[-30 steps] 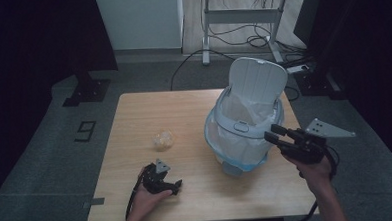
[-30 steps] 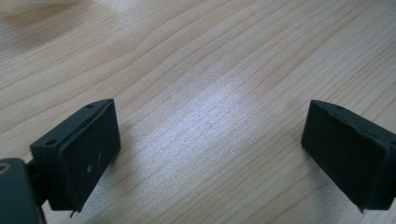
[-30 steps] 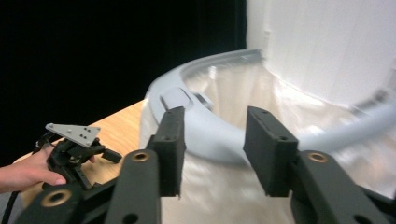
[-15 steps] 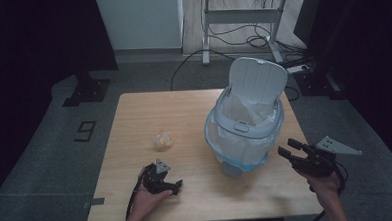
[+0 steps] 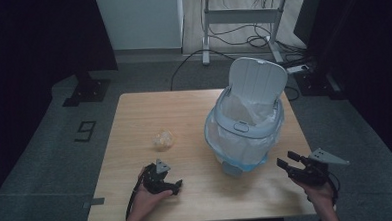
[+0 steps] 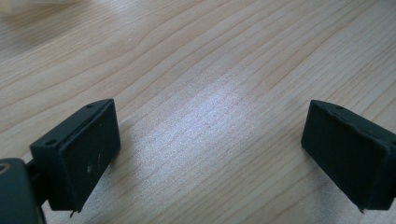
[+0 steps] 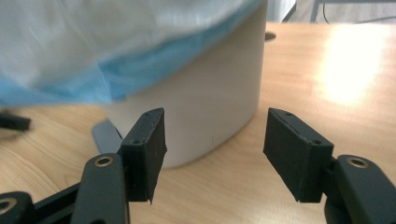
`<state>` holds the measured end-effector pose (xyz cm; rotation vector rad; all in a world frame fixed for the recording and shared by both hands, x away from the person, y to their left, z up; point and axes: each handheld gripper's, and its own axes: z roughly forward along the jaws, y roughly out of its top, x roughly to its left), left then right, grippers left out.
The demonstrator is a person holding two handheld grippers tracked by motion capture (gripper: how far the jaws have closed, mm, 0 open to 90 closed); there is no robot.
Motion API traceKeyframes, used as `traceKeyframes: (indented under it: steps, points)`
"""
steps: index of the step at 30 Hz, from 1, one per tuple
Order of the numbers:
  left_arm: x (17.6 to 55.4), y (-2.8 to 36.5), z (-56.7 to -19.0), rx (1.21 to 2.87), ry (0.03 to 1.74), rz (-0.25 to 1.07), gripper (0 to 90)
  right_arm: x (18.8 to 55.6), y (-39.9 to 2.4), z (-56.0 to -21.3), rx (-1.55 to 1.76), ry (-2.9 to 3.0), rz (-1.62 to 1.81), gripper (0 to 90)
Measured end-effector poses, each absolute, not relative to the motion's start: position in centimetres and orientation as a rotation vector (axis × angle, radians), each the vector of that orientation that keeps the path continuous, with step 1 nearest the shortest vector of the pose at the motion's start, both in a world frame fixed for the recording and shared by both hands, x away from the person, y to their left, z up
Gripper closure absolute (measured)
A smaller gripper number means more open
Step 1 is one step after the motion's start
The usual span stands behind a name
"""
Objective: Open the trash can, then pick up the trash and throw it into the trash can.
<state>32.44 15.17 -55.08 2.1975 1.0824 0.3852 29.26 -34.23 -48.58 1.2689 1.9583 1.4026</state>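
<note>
Crumpled yellowish wrapper [image 5: 163,139] looks light and crushable, best pinched across its middle; both the left gripper [image 5: 175,184] and the right gripper [image 5: 286,161], whose jaws have just been opening, gape wide and empty.

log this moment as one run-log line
left gripper: open, on table | right gripper: jaws just opening, nothing between, beside bin | bin lid: up | wad: untouched

A lidded bin [image 5: 245,133] is set on the table [image 5: 134,113], toward three o'clock from its centre. A small crumpled object [image 5: 163,140] lies at nine o'clock from the bin. The left gripper [image 5: 175,185] is placed at six o'clock from that object, the right gripper [image 5: 288,162] at four o'clock from the bin.
</note>
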Motion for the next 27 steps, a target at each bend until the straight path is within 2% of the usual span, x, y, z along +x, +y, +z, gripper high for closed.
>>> traceKeyframes:
  steps: [8, 12, 27]
  points:
    - [32.3, 15.1, -55.0, 2.191, 1.093, 0.389, 6.0, 29.6, -33.7, -50.0, 1.276, 1.990, 1.354, 38.1]
    - [32.1, 15.0, -54.7, 2.186, 1.113, 0.396, 13.6, 29.6, -33.7, -50.3, 1.279, 1.998, 1.342, 38.2]
    - [31.8, 16.6, -52.1, 2.050, 1.136, 0.444, 14.1, 29.6, -34.3, -51.0, 1.307, 2.001, 1.320, 38.1]
